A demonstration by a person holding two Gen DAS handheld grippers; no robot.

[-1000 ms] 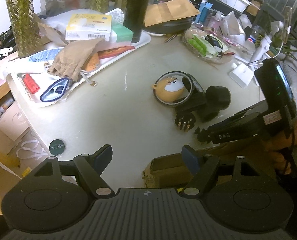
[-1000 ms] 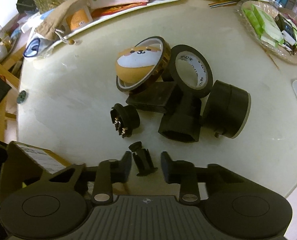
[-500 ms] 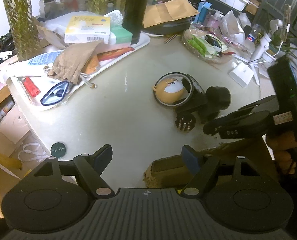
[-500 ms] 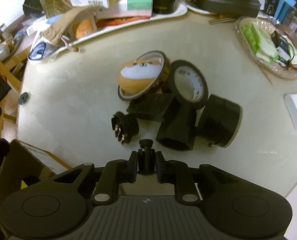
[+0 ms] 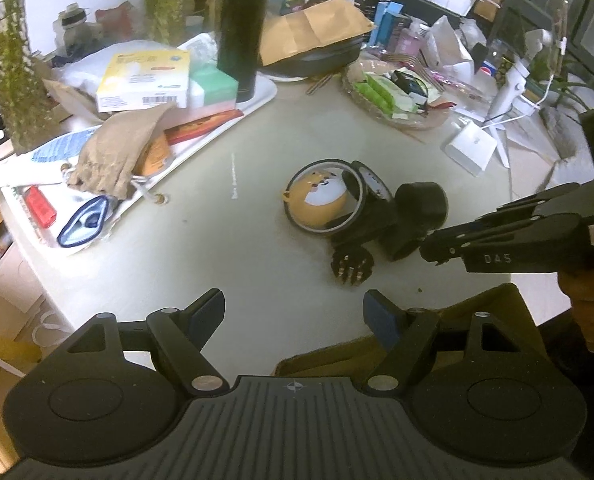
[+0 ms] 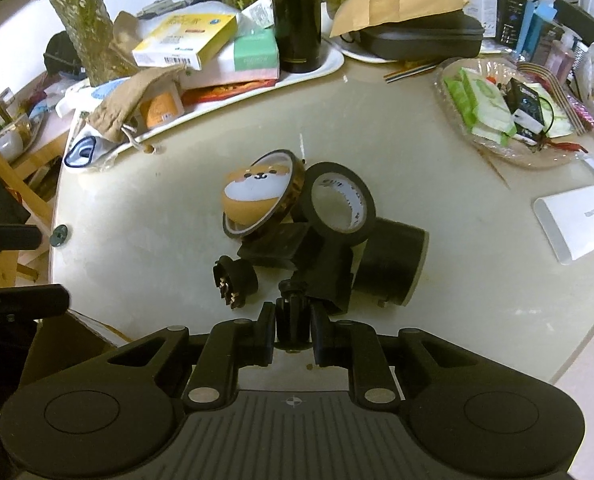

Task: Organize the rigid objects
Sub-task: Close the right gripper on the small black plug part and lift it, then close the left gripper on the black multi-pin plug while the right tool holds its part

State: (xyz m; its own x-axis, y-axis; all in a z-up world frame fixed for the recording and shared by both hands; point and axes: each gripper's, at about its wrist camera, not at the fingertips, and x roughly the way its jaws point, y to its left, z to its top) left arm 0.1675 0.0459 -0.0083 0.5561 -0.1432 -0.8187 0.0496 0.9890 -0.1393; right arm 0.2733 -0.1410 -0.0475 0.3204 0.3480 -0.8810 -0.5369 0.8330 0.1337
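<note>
At six o'clock in the right wrist view, the right gripper (image 6: 293, 330) is closed down on a small black peg-like part (image 6: 293, 322), its two fingers (image 6: 265, 334) pressing the part from either side so that the round knobbed end pokes out toward twelve o'clock. Whether the part is clear of the pale round table (image 6: 145, 216) cannot be told from this angle. Just beyond it, toward twelve, lies the cluster of remaining things: a black round plug with metal pins (image 6: 235, 280) at about eleven o'clock of the gripper, a black block-shaped housing (image 6: 329, 276) directly ahead, a black cylinder on its side (image 6: 393, 266) at one o'clock, a black tape roll (image 6: 339, 204) leaning on the housing, and an amber tape ring (image 6: 263, 200) with an orange dog-face toy (image 6: 253, 196) sitting inside it. These pieces touch or overlap one another. At eight o'clock, a brown cardboard box (image 6: 67, 340) edge shows beside the table rim. From the left wrist view, the left gripper (image 5: 293, 312) hangs above the table's near edge with its fingers spread wide and nothing between them; the cardboard box (image 5: 457, 320) lies under its right finger at four o'clock. At three o'clock the right gripper (image 5: 433, 244) reaches in toward the cluster, just beside the pinned plug (image 5: 352, 266). At ten to twelve o'clock a white tray (image 5: 257, 100) carries a tall black flask (image 5: 241, 32), a yellow box (image 5: 145, 80) and a brown cloth pouch (image 5: 113, 156).
</note>
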